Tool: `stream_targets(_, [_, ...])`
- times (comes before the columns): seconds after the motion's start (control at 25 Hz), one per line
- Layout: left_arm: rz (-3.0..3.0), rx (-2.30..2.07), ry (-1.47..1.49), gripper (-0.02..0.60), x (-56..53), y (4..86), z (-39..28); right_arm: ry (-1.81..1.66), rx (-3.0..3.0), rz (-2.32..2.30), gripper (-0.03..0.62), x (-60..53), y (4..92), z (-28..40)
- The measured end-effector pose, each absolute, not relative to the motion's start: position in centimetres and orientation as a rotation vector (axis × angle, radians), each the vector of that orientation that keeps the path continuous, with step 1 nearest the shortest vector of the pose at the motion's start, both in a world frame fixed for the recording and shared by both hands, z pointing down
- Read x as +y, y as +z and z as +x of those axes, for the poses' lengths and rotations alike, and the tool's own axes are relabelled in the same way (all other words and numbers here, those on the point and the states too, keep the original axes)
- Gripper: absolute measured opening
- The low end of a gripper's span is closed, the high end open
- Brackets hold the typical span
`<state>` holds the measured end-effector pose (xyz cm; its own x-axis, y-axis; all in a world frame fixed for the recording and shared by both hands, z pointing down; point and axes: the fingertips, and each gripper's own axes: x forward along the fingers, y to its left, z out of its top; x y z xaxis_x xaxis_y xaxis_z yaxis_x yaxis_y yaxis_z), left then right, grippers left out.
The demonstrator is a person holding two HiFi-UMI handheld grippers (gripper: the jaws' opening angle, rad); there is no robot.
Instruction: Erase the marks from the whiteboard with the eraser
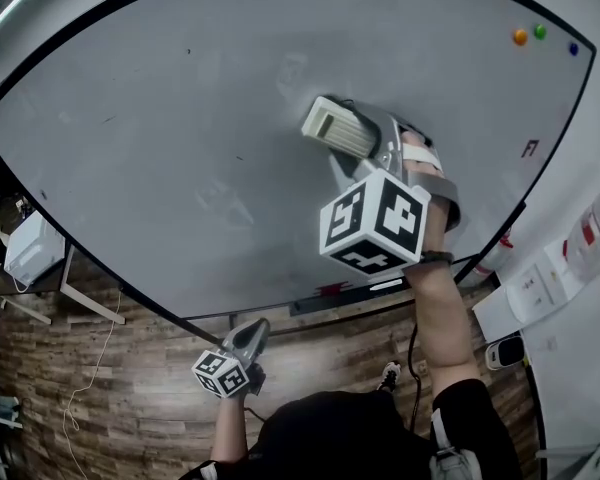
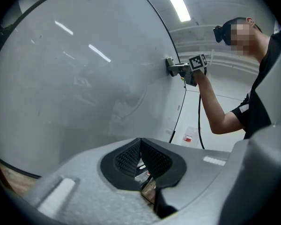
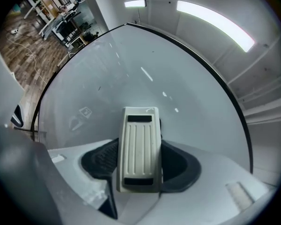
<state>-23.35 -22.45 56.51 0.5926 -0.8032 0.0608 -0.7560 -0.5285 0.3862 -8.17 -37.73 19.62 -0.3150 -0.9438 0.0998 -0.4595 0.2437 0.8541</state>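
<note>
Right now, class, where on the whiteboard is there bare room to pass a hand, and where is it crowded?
The whiteboard is open from its left frame across to the eraser. Crowded: around the right gripper holding that eraser, and by the magnets at the top right corner.

Office, likely open-plan. Large black-framed whiteboard [image 1: 180, 148] fixed to a white wall, round coloured magnets [image 1: 521, 36] in one corner. Underfoot, brown wood-plank floor [image 1: 130, 398]. Far end: white desks [image 3: 54, 20] in rows. Overhead, long ceiling strip lights [image 3: 215, 25].
</note>
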Motion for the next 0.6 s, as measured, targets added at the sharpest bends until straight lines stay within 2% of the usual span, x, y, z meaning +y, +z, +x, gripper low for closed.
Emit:
stream_targets(0.4, [2.473,-1.219,-0.152,0.011,-23.3,56.4,-22.0,-0.801,-1.922,1.455,0.253,-39.7,18.5,-0.2])
stream_targets(0.6, [2.475,-1.214,-0.153,0.011,-23.4,56.5,-21.9,-0.779,-1.923,1.477,0.253,-39.9,18.7,0.4])
